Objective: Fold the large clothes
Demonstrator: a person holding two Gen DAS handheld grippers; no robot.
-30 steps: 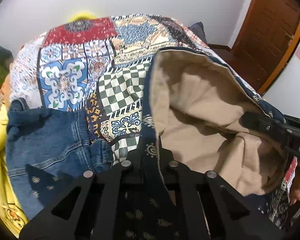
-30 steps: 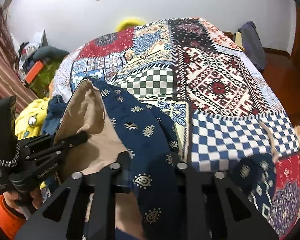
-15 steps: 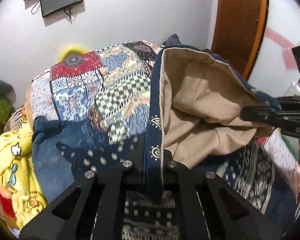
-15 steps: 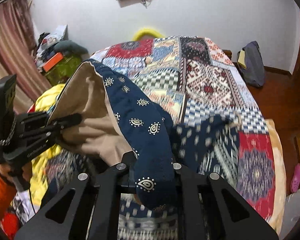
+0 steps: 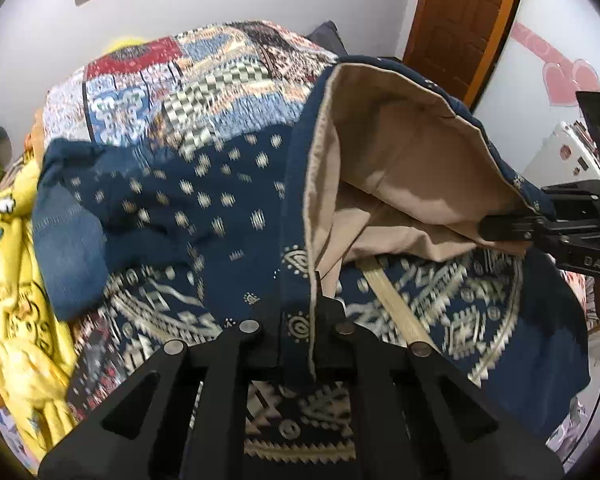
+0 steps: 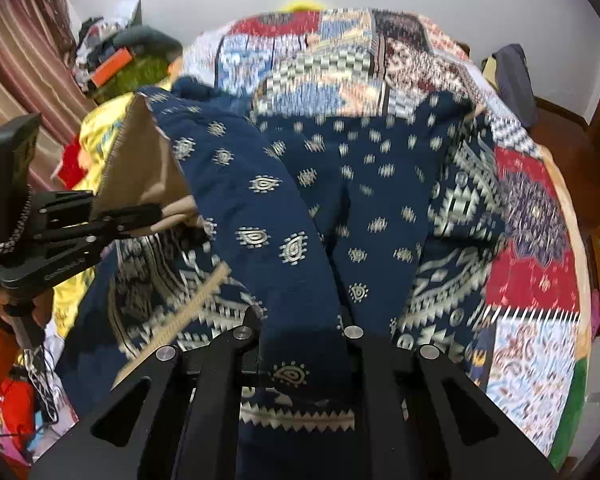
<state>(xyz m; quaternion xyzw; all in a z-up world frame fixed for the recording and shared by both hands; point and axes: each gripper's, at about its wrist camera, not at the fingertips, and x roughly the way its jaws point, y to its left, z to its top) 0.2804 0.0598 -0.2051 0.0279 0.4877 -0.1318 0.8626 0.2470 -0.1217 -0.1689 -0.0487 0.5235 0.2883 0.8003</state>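
A large navy garment (image 5: pixel 188 196) with cream prints and a beige lining (image 5: pixel 392 148) hangs stretched over the bed. My left gripper (image 5: pixel 298 324) is shut on its navy edge. My right gripper (image 6: pixel 302 344) is shut on another part of the same edge of the garment (image 6: pixel 364 176). The right gripper shows in the left wrist view (image 5: pixel 504 228), pinching the cloth at the right. The left gripper shows in the right wrist view (image 6: pixel 140 216), pinching it at the left. The lower patterned part drapes on the bed.
A patchwork quilt (image 5: pixel 220 80) covers the bed (image 6: pixel 532 272). Blue jeans (image 5: pixel 68 256) and a yellow cloth (image 5: pixel 16 288) lie at the bed's left side. A wooden door (image 5: pixel 460 12) is at the right. Clutter (image 6: pixel 112 56) sits by a striped curtain.
Both grippers have lifted and pulled back with the garment. More of its navy body has spread out over the quilt, and the held edge is stretched wider between them.
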